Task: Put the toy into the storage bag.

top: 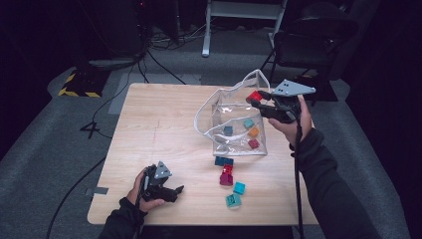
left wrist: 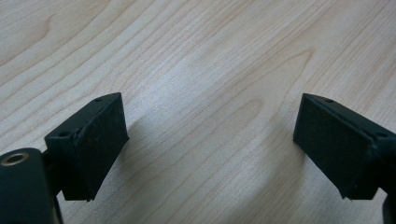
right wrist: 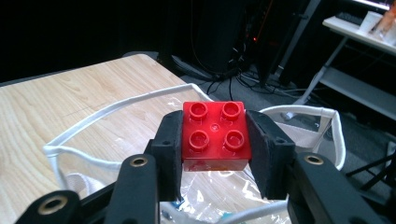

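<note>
A clear plastic bag (top: 238, 125) with white handles stands open on the wooden table (top: 154, 124); several small blocks lie inside it. My right gripper (top: 255, 99) is shut on a red studded brick (top: 254, 96) and holds it above the bag's open top. In the right gripper view that red brick (right wrist: 215, 135) sits squeezed between the two pads, studs up, over the bag's white rim (right wrist: 121, 109). My left gripper (top: 178, 190) rests low at the table's front left, open, with bare wood between its pads (left wrist: 93, 144).
On the table in front of the bag lie a dark blue brick (top: 224, 161), a magenta brick (top: 227, 175) and two teal bricks (top: 239, 187) (top: 233, 200). A dark chair (top: 311, 37) stands behind the table at the right. Cables run over the floor at the back.
</note>
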`<state>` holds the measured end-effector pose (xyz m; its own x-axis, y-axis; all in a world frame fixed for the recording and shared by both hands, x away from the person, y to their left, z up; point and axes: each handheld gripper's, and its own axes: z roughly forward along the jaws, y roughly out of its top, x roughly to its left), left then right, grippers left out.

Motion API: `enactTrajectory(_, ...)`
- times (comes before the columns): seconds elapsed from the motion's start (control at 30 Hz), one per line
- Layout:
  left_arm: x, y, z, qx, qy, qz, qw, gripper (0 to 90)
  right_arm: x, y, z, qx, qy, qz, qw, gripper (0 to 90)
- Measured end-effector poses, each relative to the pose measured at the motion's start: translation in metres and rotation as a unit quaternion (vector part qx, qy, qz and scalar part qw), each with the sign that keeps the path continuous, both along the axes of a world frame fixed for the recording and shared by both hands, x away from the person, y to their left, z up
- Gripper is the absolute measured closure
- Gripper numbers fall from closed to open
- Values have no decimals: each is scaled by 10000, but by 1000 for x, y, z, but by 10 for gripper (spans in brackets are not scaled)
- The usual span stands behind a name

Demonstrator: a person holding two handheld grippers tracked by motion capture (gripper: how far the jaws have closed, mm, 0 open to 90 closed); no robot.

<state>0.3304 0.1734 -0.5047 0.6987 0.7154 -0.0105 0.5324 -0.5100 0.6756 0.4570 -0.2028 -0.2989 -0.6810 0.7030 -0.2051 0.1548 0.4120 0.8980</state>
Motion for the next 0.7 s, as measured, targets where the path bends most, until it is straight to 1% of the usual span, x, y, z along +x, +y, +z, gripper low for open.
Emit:
enactTrajectory(0.2, 0, 0, 0, 1, -1, 1, 10000, 101, 12, 4, -7, -55, 106, -156, 9998, 595)
enactTrajectory(0.27, 0, 0, 0, 2, 0, 4, 10000, 101, 14, 5, -8, -92, 109, -229, 9996, 592)
enactTrajectory(0.33, 0, 0, 0, 2, -2, 4, 10000, 101, 16, 6, -9, -80, 133, -241, 9996, 592)
enactTrajectory(0.37, 0, 0, 0, 2, -3, 1, 10000, 101, 17, 6, -10, -111, 122, -255, 9995, 590)
enactTrajectory(0.43, 0, 0, 0, 4, -2, 2, 10000, 101, 19, 7, -10, -154, 114, -313, 9993, 571)
enactTrajectory(0.53, 0, 0, 0, 2, -2, 3, 10000, 101, 20, 6, -11, -114, 147, -353, 9992, 546)
enactTrajectory(0.6, 0, 0, 0, 1, -1, -1, 10000, 101, 20, 6, -11, -105, 152, -371, 9991, 508)
enactTrajectory(0.7, 0, 0, 0, 2, -2, 2, 10000, 101, 17, 4, -11, -72, 135, -348, 9993, 498)
